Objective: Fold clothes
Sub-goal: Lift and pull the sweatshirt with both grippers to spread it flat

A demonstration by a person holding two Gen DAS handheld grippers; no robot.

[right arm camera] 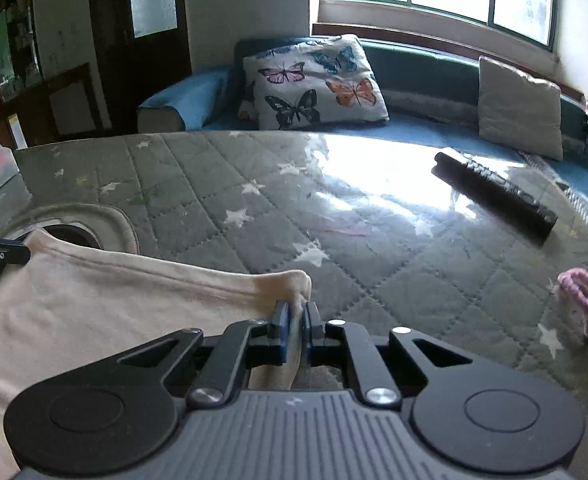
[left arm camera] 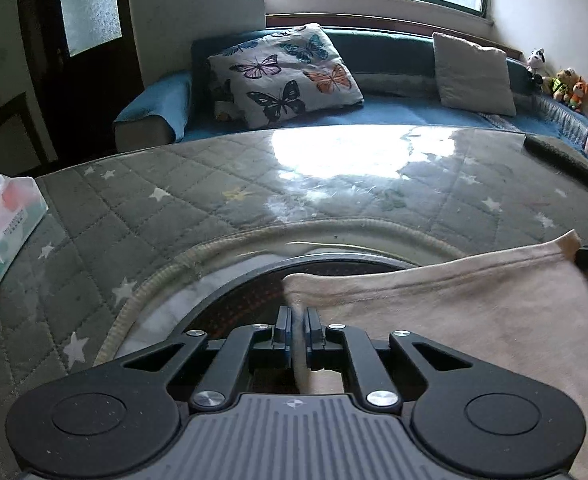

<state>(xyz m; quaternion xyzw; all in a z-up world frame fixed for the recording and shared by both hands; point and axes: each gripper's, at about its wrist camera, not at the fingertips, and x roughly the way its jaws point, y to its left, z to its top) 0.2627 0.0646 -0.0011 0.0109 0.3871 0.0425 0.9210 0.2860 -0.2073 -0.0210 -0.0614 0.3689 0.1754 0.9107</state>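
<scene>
Beige cotton garment (left arm camera: pixel 474 320) lies stretched between my two grippers over the grey quilted table cover with white stars (left arm camera: pixel 174 184). My left gripper (left arm camera: pixel 298 328) is clamped on the garment's near left corner, the cloth pinched between its black fingers, above a round dark opening in the cover edged with pale piping (left arm camera: pixel 254 236). My right gripper (right arm camera: pixel 296 328) is closed on the opposite corner, a small bunch of fabric poking up just past the pads. The hemmed edge of the garment runs taut from one grip to the other, and each gripper's tip shows at the far edge of the other's view. A long black remote-like bar (right arm camera: pixel 494 196) lies well apart on the shiny cover, a pink knitted item (right arm camera: pixel 582 300) to my right, and a tissue box (left arm camera: pixel 6 220) to my left. Beyond the table, a butterfly-print cushion (left arm camera: pixel 286 72) leans on the blue sofa (left arm camera: pixel 394 112).
</scene>
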